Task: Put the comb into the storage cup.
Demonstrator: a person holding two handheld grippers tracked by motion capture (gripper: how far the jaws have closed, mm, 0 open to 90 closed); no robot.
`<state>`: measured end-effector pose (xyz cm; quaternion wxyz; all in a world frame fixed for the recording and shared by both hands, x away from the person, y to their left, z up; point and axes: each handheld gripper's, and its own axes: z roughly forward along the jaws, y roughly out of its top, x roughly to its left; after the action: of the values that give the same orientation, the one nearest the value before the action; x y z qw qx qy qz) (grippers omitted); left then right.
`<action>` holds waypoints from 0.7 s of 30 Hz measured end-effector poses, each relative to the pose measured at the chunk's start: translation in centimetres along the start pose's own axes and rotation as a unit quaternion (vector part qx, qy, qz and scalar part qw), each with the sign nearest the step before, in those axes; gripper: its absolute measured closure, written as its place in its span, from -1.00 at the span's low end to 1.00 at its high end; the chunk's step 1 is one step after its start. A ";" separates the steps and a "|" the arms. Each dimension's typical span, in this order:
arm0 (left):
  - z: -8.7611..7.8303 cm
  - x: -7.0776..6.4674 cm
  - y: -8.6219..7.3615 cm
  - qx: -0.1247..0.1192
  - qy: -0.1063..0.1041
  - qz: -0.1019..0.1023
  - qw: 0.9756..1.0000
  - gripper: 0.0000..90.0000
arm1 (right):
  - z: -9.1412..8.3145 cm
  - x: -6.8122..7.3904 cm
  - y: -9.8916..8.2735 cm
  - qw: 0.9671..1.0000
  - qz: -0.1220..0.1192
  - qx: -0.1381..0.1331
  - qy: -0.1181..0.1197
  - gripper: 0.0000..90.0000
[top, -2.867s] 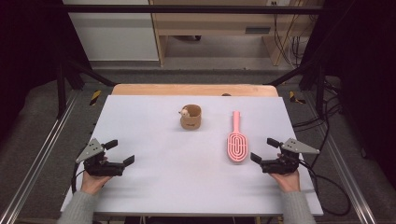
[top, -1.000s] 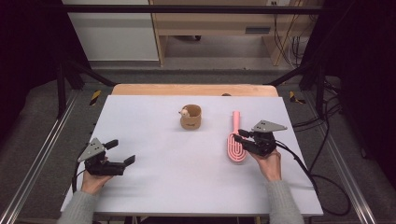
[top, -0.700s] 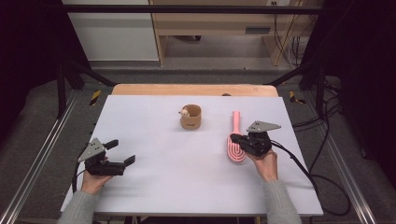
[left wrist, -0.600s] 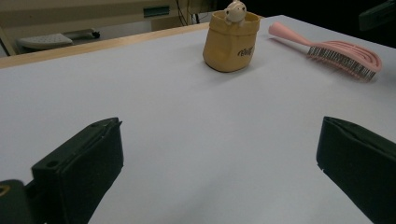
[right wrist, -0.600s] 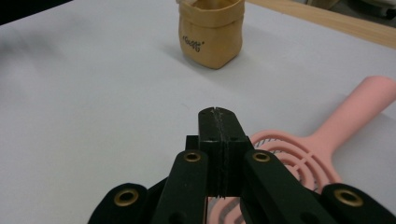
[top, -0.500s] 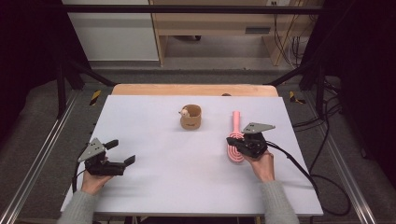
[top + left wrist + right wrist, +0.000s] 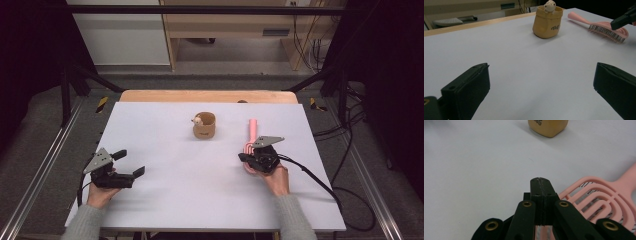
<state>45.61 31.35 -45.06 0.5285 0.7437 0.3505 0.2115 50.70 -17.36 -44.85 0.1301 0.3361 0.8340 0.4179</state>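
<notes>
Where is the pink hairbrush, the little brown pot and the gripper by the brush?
pink hairbrush (image 7: 607, 29): left gripper view, on its bristled head.
brown pot (image 7: 204, 126): high view, on its front wall.
right gripper (image 7: 541, 187): right gripper view, on its shut jaw tips.

A lab recording bay: black frame posts (image 7: 65, 85), loose floor cables (image 7: 345, 130) (dark surroundings), white table (image 7: 165, 200).

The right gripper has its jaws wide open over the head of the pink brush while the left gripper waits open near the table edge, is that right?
Not quite. The right gripper has its jaws shut, pads pressed together with nothing between them, as the right gripper view shows. The rest holds: it sits over the head of the pink brush, and the left gripper waits open near the table edge.
</notes>
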 end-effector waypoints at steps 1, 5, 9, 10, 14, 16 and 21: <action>0.0 0.0 0.0 0.000 0.000 0.000 1.000 -0.99 | 0.0 0.0 0.0 1.000 -0.001 0.002 0.000 1.00; 0.0 0.0 0.0 0.000 0.000 0.000 1.000 -0.99 | 0.0 0.0 -0.1 1.000 -0.001 0.008 -0.003 1.00; 0.0 0.0 0.0 0.000 0.000 0.000 1.000 -0.99 | -0.1 0.0 -0.1 1.000 -0.002 0.008 -0.007 1.00; 0.0 0.0 0.0 0.000 0.000 0.000 1.000 -0.99 | -0.2 0.0 -0.1 1.000 -0.002 0.009 -0.008 1.00; 0.0 0.0 0.0 0.000 0.000 0.000 1.000 -0.99 | -0.4 0.0 -0.2 1.000 -0.005 0.015 -0.012 1.00; 0.0 0.0 0.0 0.000 0.000 0.001 1.000 -0.99 | -0.3 0.1 -0.2 1.000 -0.005 0.015 -0.012 1.00; 0.0 0.0 0.0 -0.001 0.000 0.000 1.000 -0.99 | -0.6 0.1 -0.2 1.000 -0.008 0.022 -0.018 1.00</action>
<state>45.56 31.35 -45.03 0.5291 0.7432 0.3504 0.2119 50.22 -17.77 -44.63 0.1411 0.3399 0.8431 0.3921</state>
